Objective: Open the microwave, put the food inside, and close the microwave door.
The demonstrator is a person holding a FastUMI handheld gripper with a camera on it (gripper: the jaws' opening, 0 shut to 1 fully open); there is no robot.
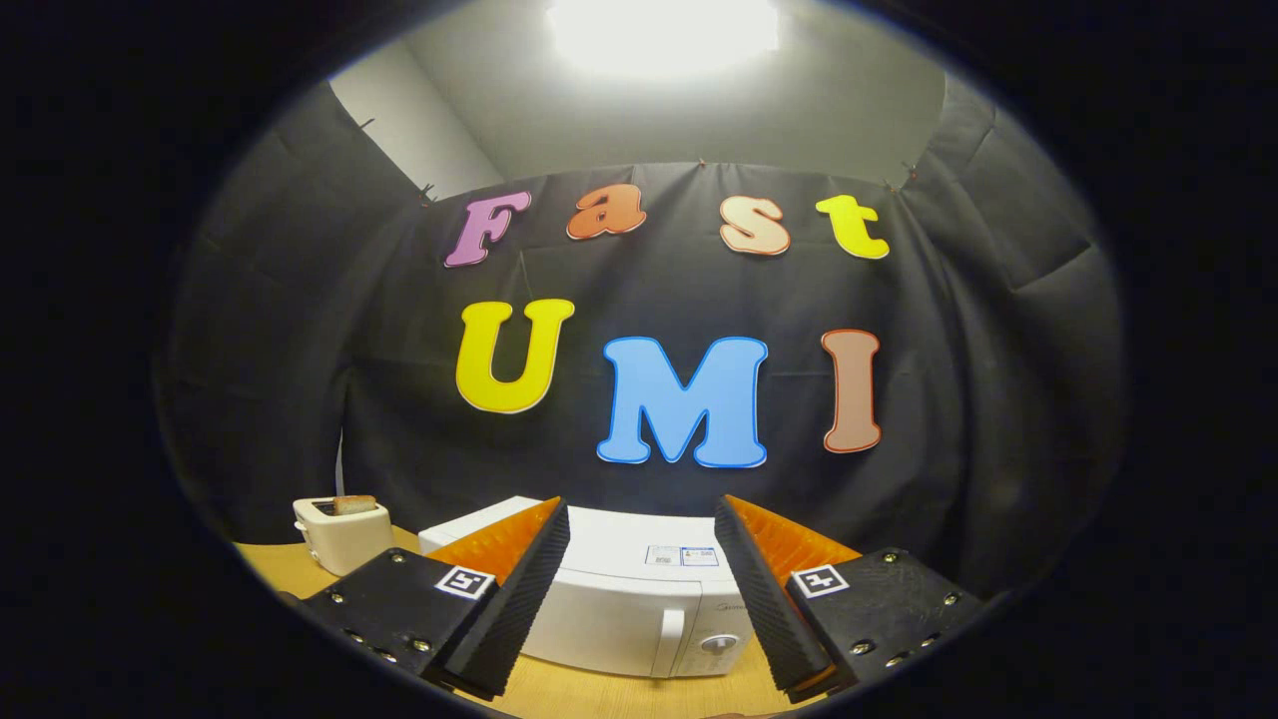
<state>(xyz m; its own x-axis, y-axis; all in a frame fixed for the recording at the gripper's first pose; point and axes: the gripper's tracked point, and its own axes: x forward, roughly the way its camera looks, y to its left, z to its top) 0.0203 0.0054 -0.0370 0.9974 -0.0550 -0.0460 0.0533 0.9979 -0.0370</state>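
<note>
Claw: your claw (641,519) stands wide apart with nothing between its fingers; it hangs in the air above and short of the bench, holding nothing.

Fingers: both fingers (519,589) angle inward toward their tips, and the gap between them frames the middle of the microwave.

Microwave: the white microwave (624,609) sits on the bench just beyond the fingertips, its top and front showing between them. Its door looks closed.

Handle: the upright white door handle (667,639) stands near the right side of the front, closer to your right finger than to the left, with a round control knob (719,644) just beside it.

Food: a slice of what looks like toast (354,504) pokes up out of a pale toaster (342,534) off beyond your left finger, apart from the microwave's left end. This is probably the food to move, though you cannot be sure from here.

Bench: the wooden bench (599,694) carries both appliances.

Step in hand: by the look of it, the very first one, opening the door; nothing has been touched yet.

Next move: you would likely need to bring the claw down and forward, shift it slightly right so the handle falls between the fingers, then close on it and pull the door outward.

Watch for: catching the knob instead of the handle, since they sit so near each other.
</note>
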